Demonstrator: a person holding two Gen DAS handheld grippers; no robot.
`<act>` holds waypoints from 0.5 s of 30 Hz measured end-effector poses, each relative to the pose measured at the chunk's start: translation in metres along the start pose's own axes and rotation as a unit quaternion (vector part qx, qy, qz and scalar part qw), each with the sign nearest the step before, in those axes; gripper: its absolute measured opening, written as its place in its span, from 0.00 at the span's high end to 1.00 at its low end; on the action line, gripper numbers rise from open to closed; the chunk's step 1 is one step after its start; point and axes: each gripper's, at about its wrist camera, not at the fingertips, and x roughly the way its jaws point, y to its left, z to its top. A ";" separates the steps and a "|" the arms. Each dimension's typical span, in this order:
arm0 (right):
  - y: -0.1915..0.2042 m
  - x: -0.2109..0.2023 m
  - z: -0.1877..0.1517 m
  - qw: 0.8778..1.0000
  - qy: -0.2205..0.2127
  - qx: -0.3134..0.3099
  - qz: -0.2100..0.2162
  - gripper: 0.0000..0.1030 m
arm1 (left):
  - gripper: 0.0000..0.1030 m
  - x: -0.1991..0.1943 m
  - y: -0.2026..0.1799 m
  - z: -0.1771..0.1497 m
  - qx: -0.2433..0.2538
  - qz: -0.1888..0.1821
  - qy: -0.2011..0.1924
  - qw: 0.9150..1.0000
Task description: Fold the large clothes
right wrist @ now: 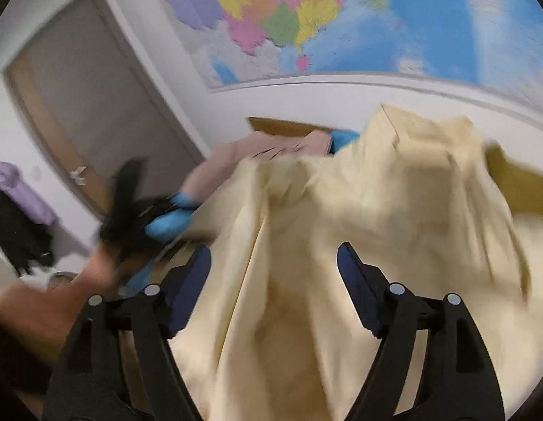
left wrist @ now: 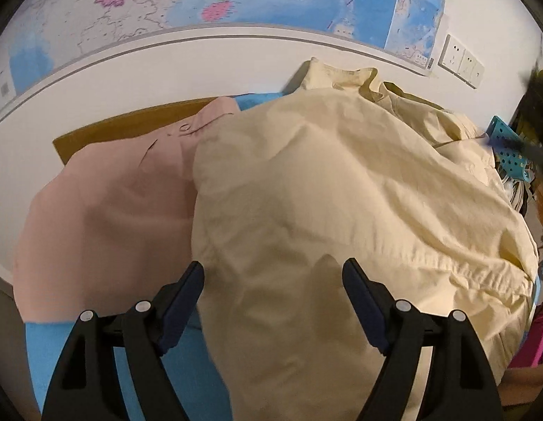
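- Cream shirt [left wrist: 341, 189]: crumpled heap, collar at 12 o'clock by the wall, hem toward both tools; long axis runs 6 to 12.
- Pink garment [left wrist: 106, 203]: at 9 o'clock, partly under the cream one.
- Left gripper [left wrist: 273, 280]: jaws spread wide, empty, over the hem.
- Right gripper [right wrist: 274, 263]: equally wide, gripping nothing, cloth bunched between fingers; neither tool clearly nearer.

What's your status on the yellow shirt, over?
Left gripper and right gripper both open, holding nothing. Yellow shirt rumpled, unfolded. Pink shirt alongside, partly beneath it.
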 end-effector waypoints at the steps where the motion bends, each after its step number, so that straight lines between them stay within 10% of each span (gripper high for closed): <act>1: 0.006 -0.013 -0.018 1.000 -0.003 -0.006 0.002 0.20 | 0.24 0.003 -0.001 0.003 0.000 0.001 0.001 1.000; 8: 0.043 -0.007 -0.110 0.991 0.050 -0.082 -0.095 0.16 | 0.24 0.017 0.000 0.021 -0.019 0.005 0.005 1.000; 10: 0.027 0.004 -0.119 0.993 0.069 -0.050 -0.076 0.45 | 0.24 0.019 0.000 0.024 -0.026 0.009 0.007 1.000; 15: 0.019 -0.027 -0.073 0.996 0.015 -0.030 -0.087 0.70 | 0.26 0.021 0.003 0.030 -0.053 0.021 0.006 0.998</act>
